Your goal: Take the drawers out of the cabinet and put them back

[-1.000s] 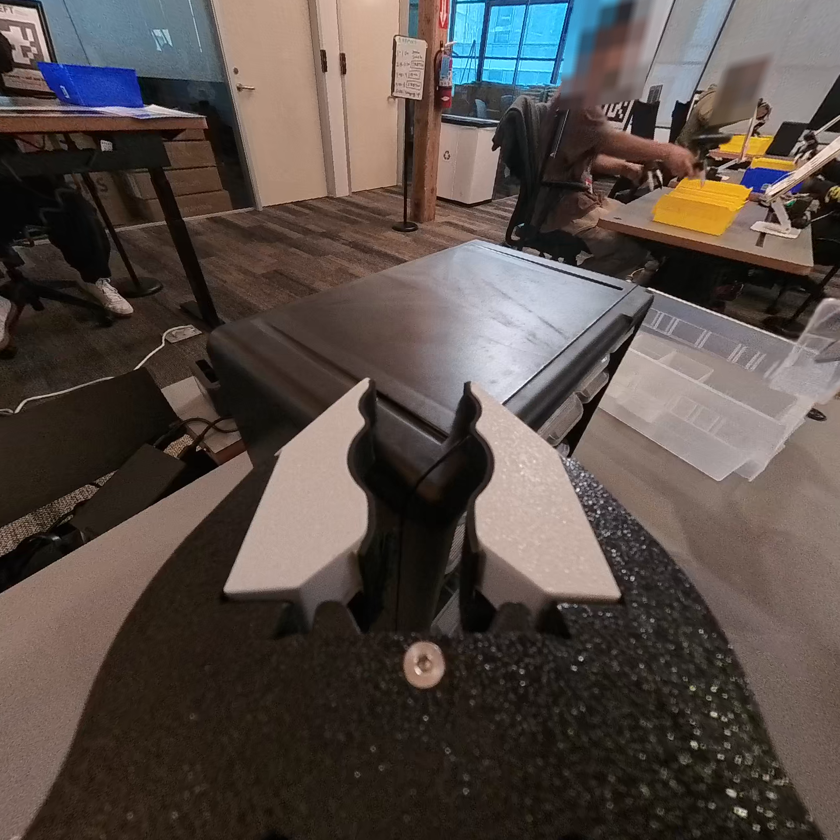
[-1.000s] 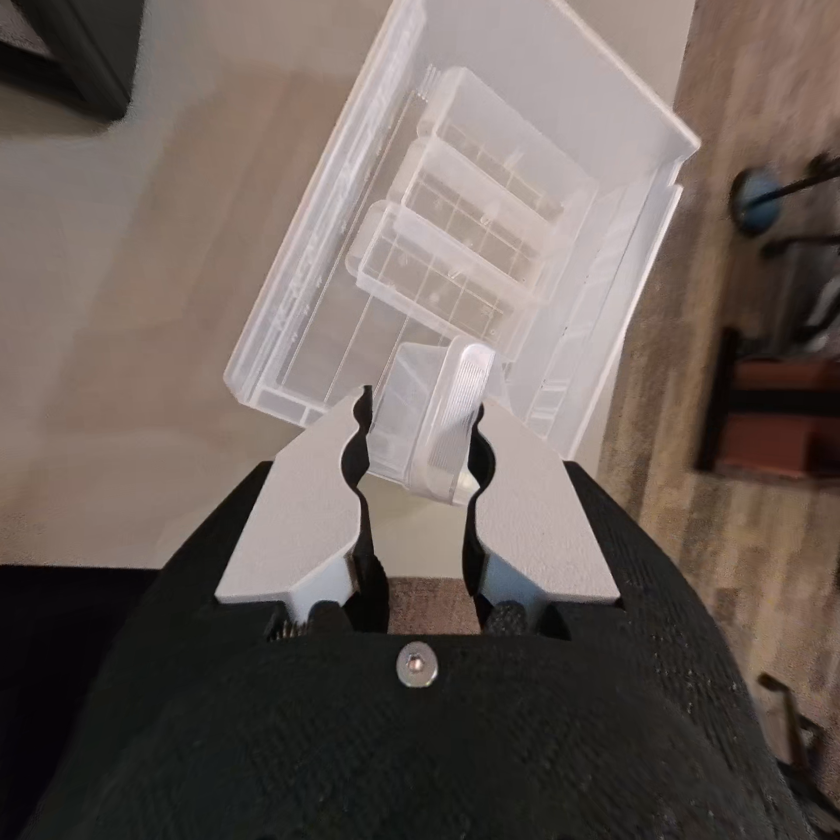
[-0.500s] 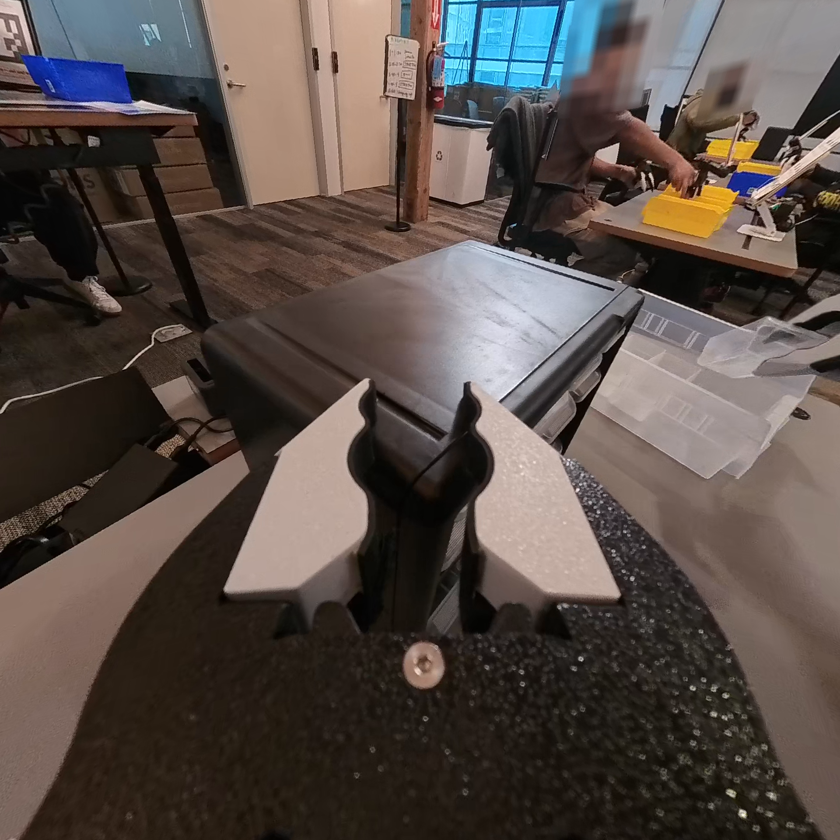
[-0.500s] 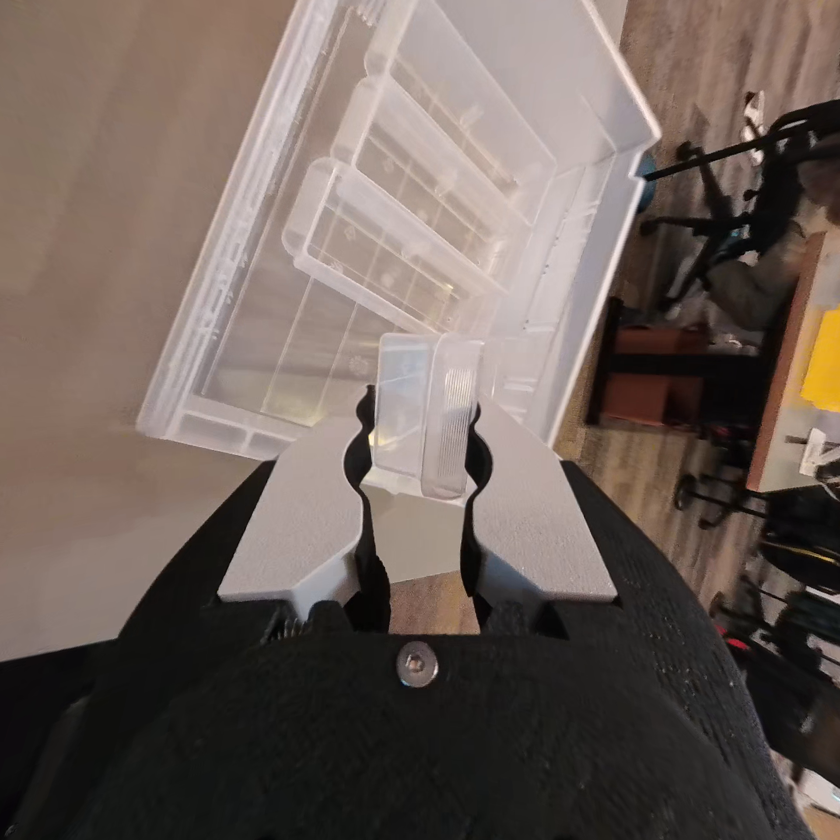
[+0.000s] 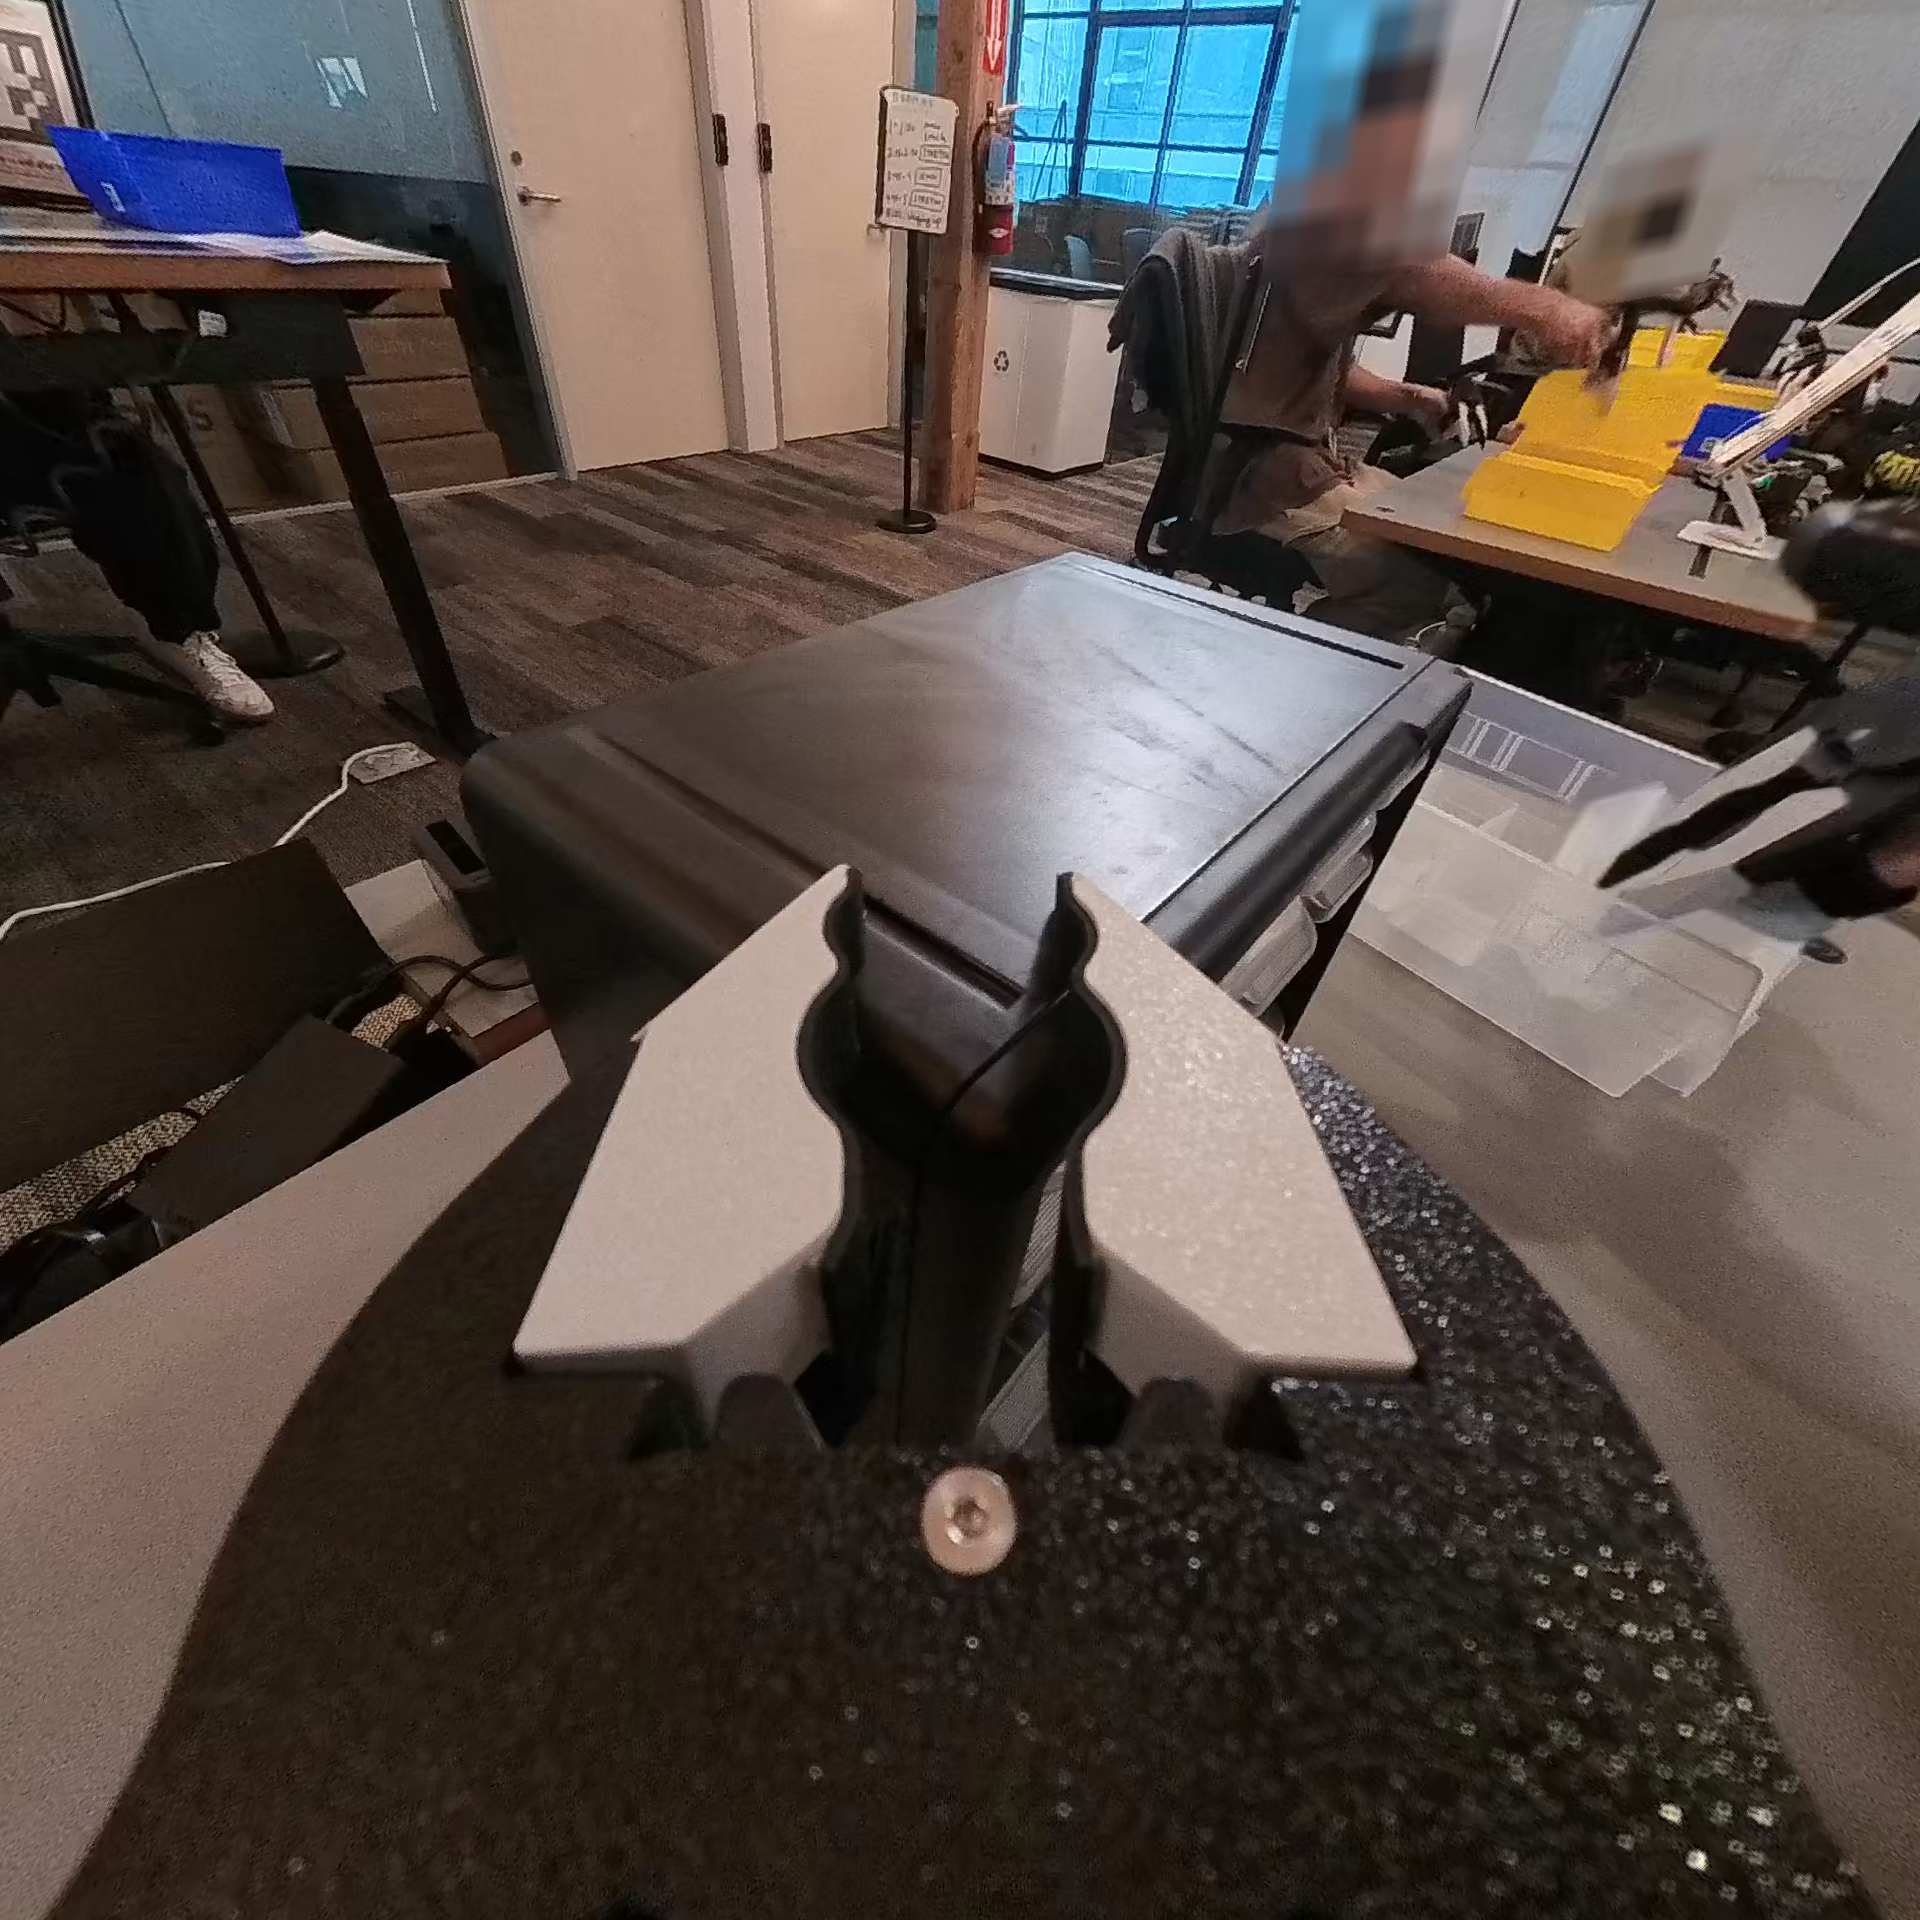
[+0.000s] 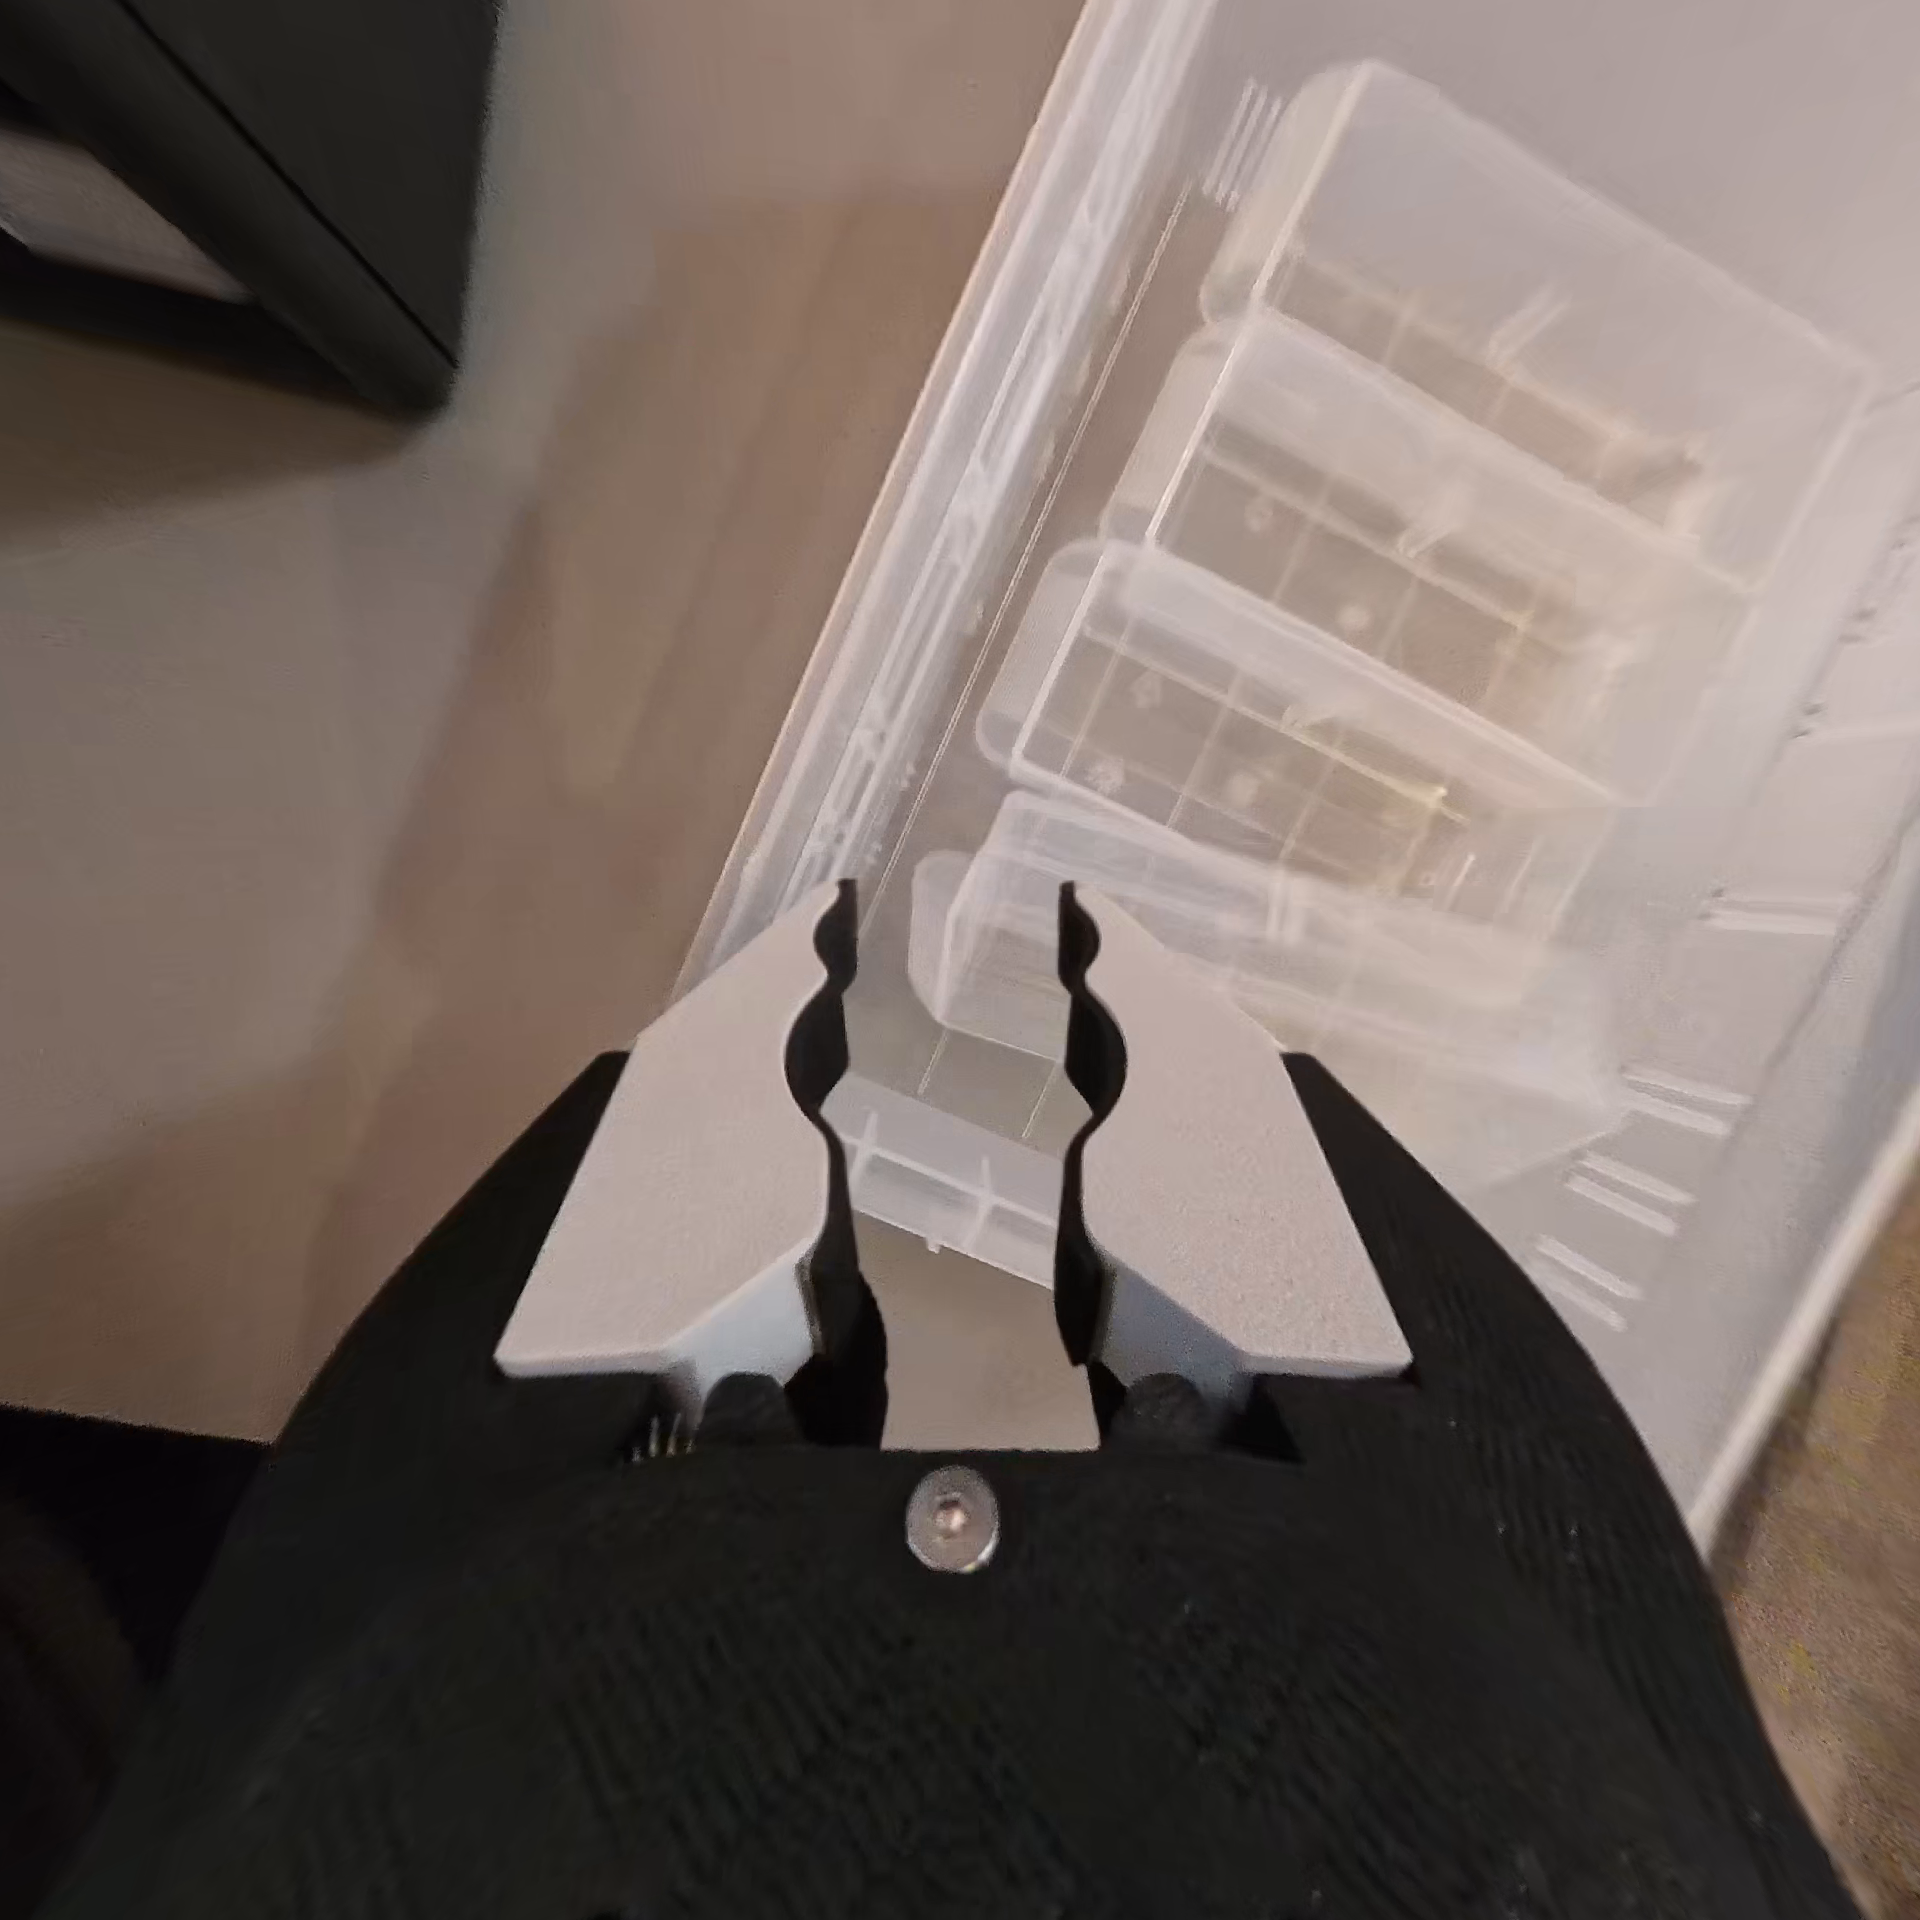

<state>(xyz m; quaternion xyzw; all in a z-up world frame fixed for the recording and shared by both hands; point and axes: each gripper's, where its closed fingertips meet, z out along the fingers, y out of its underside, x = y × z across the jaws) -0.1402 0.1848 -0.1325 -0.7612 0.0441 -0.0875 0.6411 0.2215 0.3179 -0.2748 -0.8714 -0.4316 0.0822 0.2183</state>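
Note:
The black cabinet (image 5: 997, 748) stands on the grey table, with clear drawer fronts showing at its right face (image 5: 1299, 925). My left gripper (image 5: 958, 904) is shut on the cabinet's near top corner. My right gripper (image 6: 956, 899) is shut on the end of a small clear drawer (image 6: 997, 966), which it holds low over the clear tray (image 6: 935, 582). This drawer lies across the fingertips, parallel to three other clear drawers (image 6: 1351, 665) in the tray. This view is blurred. The right gripper (image 5: 1662, 852) also shows at the right edge of the left wrist view, above the tray (image 5: 1538, 956).
The cabinet's dark bottom corner (image 6: 312, 260) is up left of the tray. The table's right edge runs just past the tray, with carpet floor (image 6: 1849, 1455) below. A person (image 5: 1309, 395) sits at another desk with yellow bins (image 5: 1569, 468) behind the cabinet.
My right gripper has dropped closer to the tray, and the held drawer has turned from pointing forward to lying sideways beside the other drawers. My left gripper stays on the cabinet corner.

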